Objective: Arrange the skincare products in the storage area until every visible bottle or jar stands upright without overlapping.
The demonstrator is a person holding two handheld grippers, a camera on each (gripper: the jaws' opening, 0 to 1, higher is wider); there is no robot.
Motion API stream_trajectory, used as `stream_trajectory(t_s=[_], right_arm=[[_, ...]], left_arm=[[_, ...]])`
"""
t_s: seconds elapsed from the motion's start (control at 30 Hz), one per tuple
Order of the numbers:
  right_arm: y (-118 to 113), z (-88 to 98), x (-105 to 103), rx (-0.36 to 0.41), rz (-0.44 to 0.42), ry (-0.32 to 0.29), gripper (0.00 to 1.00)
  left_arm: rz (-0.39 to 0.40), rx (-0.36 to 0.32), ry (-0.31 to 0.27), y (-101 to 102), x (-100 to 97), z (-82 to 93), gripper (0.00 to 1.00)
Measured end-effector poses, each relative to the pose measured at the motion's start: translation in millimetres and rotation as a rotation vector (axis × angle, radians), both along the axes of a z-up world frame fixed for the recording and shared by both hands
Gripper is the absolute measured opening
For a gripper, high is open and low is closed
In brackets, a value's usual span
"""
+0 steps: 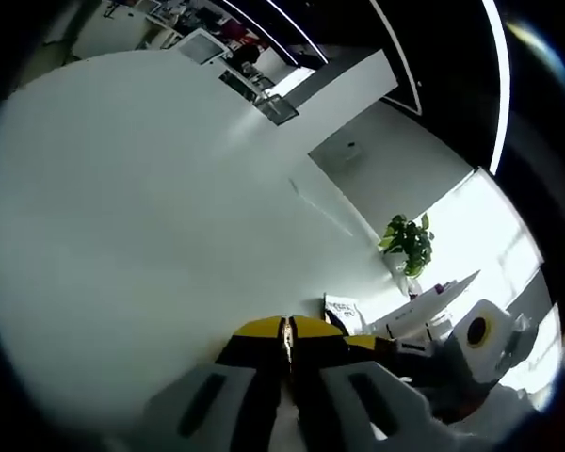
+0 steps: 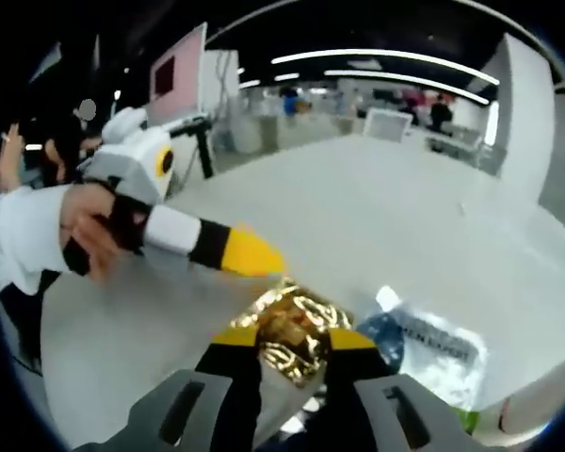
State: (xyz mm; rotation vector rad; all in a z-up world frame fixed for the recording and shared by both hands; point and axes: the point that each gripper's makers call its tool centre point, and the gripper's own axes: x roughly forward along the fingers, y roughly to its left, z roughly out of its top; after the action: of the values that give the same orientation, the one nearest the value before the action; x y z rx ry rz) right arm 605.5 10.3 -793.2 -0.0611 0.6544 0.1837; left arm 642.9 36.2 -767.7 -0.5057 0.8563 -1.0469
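The right hand-held gripper (image 2: 284, 341) is clamped on a gold jar (image 2: 292, 331), at twelve o'clock between its jaws over the bench (image 2: 405, 217). The left hand-held gripper (image 1: 287, 336), jaws together and empty, sits at ten o'clock, nearby.

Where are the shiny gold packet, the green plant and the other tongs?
gold packet (image 2: 292, 337), right gripper view, its crinkled middle.
plant (image 1: 408, 243), left gripper view, its leaves.
left tongs (image 2: 268, 265), right gripper view, yellow tips.

- A broad white desk (image 2: 377, 207), bare across most of its top.
- On it: a crinkled gold foil pack (image 2: 292, 334).
- Just beside it, a clear plastic pouch (image 2: 433, 353) with dark lettering.
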Motion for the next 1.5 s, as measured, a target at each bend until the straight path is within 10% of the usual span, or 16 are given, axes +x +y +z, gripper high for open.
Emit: stream_trajectory(t_s=[0.43,1.5], right_arm=[[9,4.0,-2,0.032,0.011,-0.014,0.31],[19,73.8,-60,-0.070,0.123,-0.084,0.78]], left_arm=[[-0.183,0.161,-0.317,16,-25.9,13.8,0.01],[-0.434,0.315,-0.710,28,-72.7,62.4,0.45]])
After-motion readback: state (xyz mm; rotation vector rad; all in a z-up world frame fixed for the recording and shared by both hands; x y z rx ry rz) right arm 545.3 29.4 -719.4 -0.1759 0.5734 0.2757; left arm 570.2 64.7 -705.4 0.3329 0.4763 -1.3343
